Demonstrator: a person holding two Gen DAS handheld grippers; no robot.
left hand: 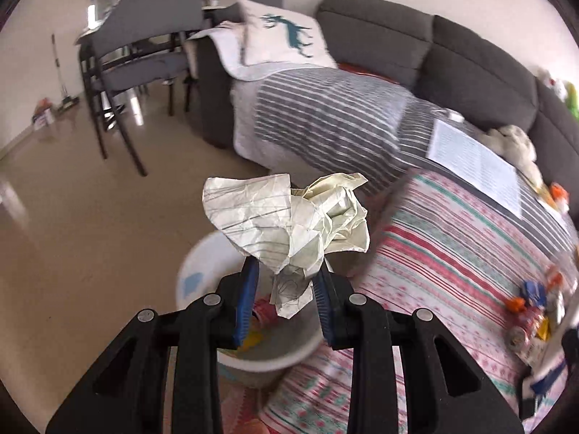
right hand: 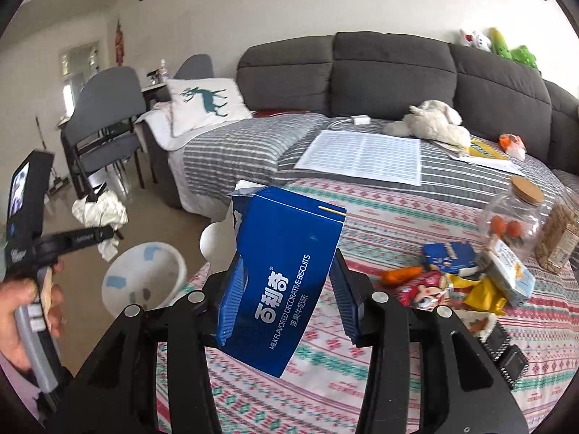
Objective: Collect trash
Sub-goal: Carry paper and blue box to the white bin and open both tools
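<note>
A dark grey fabric sofa [right hand: 394, 72] is seen across the upper part of the right wrist frame, its seat covered by a grey-and-white striped blanket [right hand: 239, 152]. A white cushion printed with a teal deer [right hand: 204, 105] is propped at the left end of the sofa. A white printed paper sheet [right hand: 365, 157] is spread on the blanket at centre right, and a cream plush toy [right hand: 430, 123] is laid just beyond it. A grey upholstered chair with black legs [left hand: 144, 47] is placed at the upper left of the left wrist frame, on a glossy beige floor [left hand: 72, 199]. Green and white soft toys [right hand: 503, 45] are lined along the sofa back at the upper right.
</note>
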